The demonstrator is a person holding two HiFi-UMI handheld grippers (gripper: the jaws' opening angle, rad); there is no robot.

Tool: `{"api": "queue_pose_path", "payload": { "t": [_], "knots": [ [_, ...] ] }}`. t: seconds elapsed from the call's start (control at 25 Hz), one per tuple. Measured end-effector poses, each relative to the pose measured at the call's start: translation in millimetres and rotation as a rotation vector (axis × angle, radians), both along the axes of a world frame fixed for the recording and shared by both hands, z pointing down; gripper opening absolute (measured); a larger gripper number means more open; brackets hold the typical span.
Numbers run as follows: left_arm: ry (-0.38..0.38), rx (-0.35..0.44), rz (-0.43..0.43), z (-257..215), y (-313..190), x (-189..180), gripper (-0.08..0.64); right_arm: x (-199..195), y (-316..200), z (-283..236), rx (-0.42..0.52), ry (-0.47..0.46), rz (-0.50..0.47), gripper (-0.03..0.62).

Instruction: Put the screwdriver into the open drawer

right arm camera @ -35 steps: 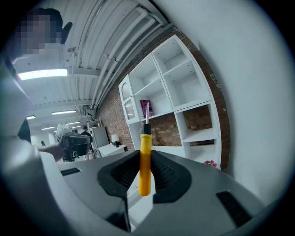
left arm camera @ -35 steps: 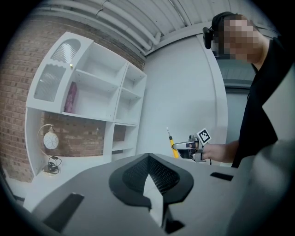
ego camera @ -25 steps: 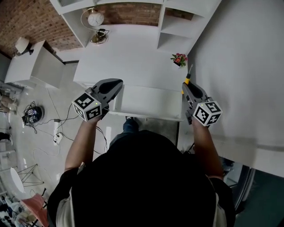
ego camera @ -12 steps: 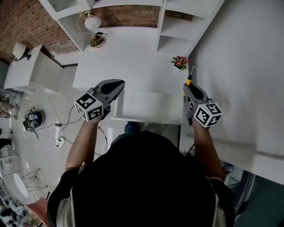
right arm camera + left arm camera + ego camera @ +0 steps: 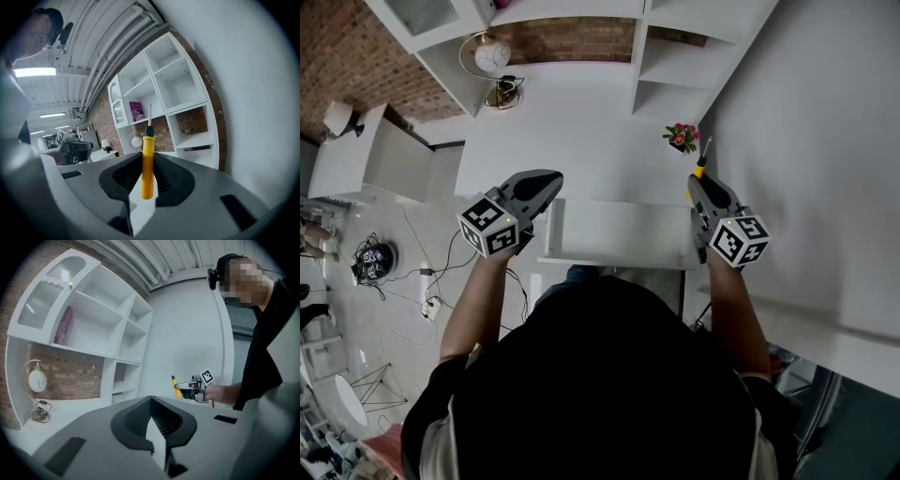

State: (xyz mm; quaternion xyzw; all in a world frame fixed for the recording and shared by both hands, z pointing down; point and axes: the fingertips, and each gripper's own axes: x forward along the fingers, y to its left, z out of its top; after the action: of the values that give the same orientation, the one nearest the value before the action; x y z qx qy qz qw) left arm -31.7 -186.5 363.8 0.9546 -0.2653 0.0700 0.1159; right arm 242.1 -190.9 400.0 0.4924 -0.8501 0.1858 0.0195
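A yellow-handled screwdriver [image 5: 147, 166] stands upright between the jaws of my right gripper [image 5: 148, 180], which is shut on its handle; its metal shaft points up. In the head view the screwdriver [image 5: 698, 167] sticks out ahead of the right gripper [image 5: 701, 186], just past the right end of the open white drawer [image 5: 619, 231]. My left gripper [image 5: 540, 181] hovers at the drawer's left end, jaws shut with nothing between them. From the left gripper view [image 5: 153, 425] the screwdriver [image 5: 175, 386] shows far off to the right.
The drawer is pulled out from a white desk [image 5: 572, 122] under white shelving [image 5: 675, 56]. A small potted red flower [image 5: 680, 136] sits near the screwdriver tip. A round lamp [image 5: 492, 58] stands at the back left. A white wall [image 5: 825, 141] runs along the right.
The drawer shows a little further out and lower in the head view. Both grippers have kept nearly the same places, the right one still holding the screwdriver.
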Motion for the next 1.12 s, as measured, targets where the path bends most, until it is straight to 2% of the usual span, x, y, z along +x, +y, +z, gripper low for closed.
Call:
{"api": "queue_pose_path", "payload": {
  "t": [0.36,0.52,1.12],
  "knots": [
    [-0.004,-0.014,0.009,4.4,-17.9,-4.6,0.017,-5.2,-17.3,4.7,-0.013,-0.001,0.007,0.083],
    [-0.007,-0.026,0.008,8.8,-24.8,-10.1,0.017,-14.5,-24.2,16.0,-0.024,0.032,-0.018,0.083],
    [-0.013,-0.071,-0.032,36.3,-51.4,-42.2,0.015,-50.0,-53.2,110.0,-0.127,0.165,-0.114,0.083]
  ]
}}
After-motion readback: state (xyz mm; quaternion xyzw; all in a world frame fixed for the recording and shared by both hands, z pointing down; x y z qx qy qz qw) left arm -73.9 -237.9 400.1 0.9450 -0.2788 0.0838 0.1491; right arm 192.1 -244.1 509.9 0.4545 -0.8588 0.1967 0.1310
